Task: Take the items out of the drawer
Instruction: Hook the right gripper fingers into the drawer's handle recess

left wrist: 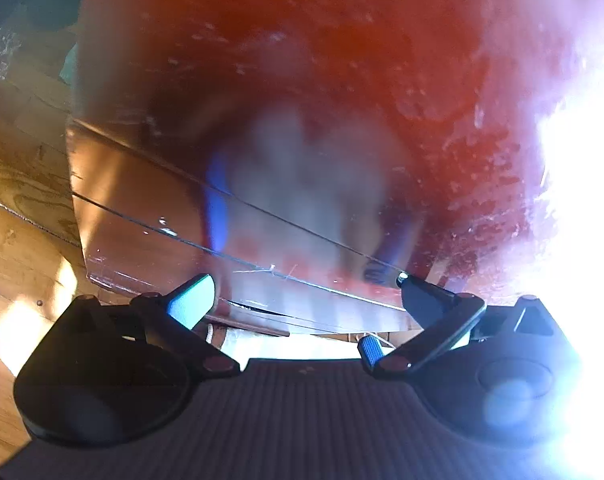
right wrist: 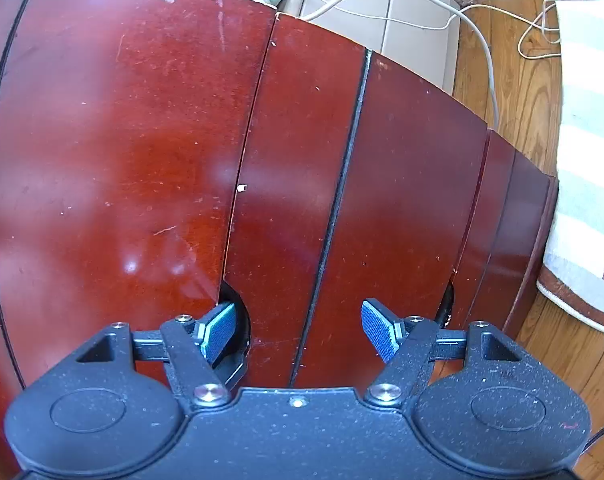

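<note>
A glossy red-brown wooden cabinet fills both views. In the right wrist view its drawer fronts [right wrist: 285, 184] are closed, split by dark seams, with a dark cut-out handle notch [right wrist: 237, 320] at the lower edge. My right gripper [right wrist: 299, 330] is open and empty, its left fingertip [right wrist: 221, 330] at that notch. A second notch [right wrist: 446, 304] shows further right. In the left wrist view my left gripper [left wrist: 302, 298] is open and empty, close above the cabinet's shiny top [left wrist: 261, 120]. No drawer contents are visible.
Wooden floor [left wrist: 17, 208] lies left of the cabinet and also right of it [right wrist: 514, 76]. A striped rug or mat [right wrist: 586, 160] lies on the right. White cables [right wrist: 474, 12] and a beige unit [right wrist: 414, 20] are behind the cabinet. Strong glare [left wrist: 582, 200] hides the right side.
</note>
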